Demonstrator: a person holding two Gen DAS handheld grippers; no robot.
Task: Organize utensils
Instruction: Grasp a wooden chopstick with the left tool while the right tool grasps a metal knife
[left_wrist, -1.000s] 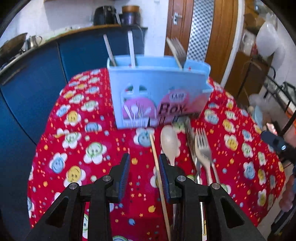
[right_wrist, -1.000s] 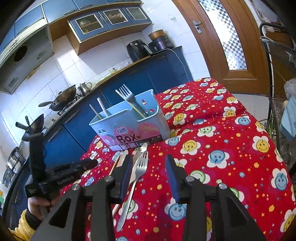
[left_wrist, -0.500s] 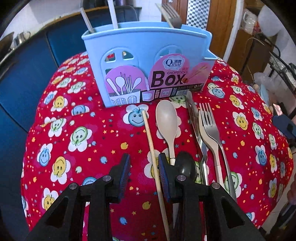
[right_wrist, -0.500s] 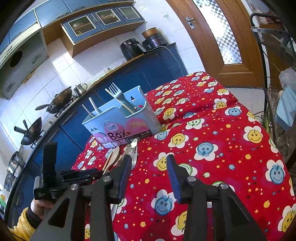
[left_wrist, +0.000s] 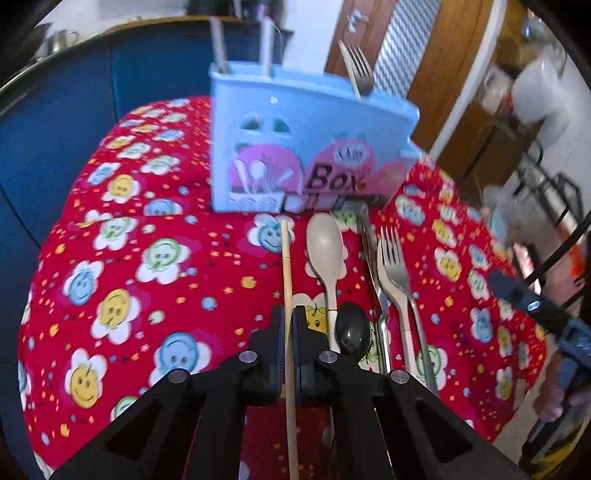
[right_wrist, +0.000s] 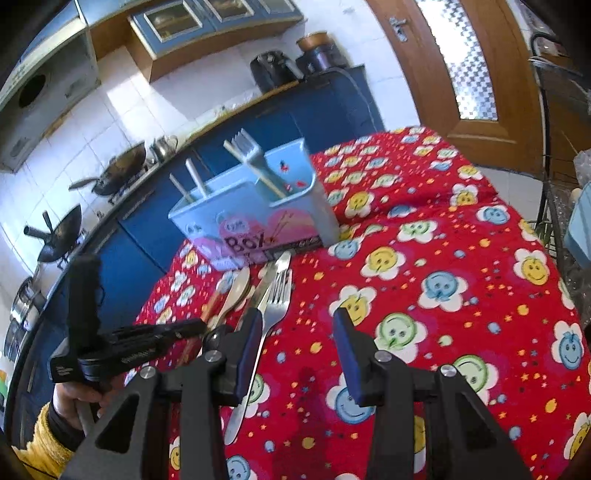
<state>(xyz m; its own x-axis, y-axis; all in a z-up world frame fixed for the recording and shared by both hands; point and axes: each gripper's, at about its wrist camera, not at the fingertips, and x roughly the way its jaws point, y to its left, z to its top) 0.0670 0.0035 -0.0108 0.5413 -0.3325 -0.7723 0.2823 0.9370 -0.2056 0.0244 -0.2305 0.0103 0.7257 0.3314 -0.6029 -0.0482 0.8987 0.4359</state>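
My left gripper (left_wrist: 289, 317) is shut on a wooden chopstick (left_wrist: 286, 266) that points toward the light blue utensil box (left_wrist: 303, 147). Right of it on the red cloth lie a beige spoon (left_wrist: 325, 247), a black spoon (left_wrist: 352, 332), a knife (left_wrist: 373, 266) and a fork (left_wrist: 395, 266). The box holds a fork (left_wrist: 356, 70) and two upright handles (left_wrist: 221, 40). My right gripper (right_wrist: 297, 325) is open and empty above the cloth, right of the fork (right_wrist: 275, 306), knife (right_wrist: 266, 280) and beige spoon (right_wrist: 236, 288). The box (right_wrist: 251, 210) stands beyond them. The left gripper (right_wrist: 147, 339) shows at the left.
The table wears a red flower-print cloth (left_wrist: 122, 258) that drops off at its left and right edges. Blue kitchen cabinets (left_wrist: 55, 110) stand behind and to the left. A wooden door (right_wrist: 469, 66) is at the back right. A metal rack (left_wrist: 554, 192) stands at the right.
My left gripper has closed on the chopstick, which lay between its open fingers before. The right gripper has shifted a little and stays open.
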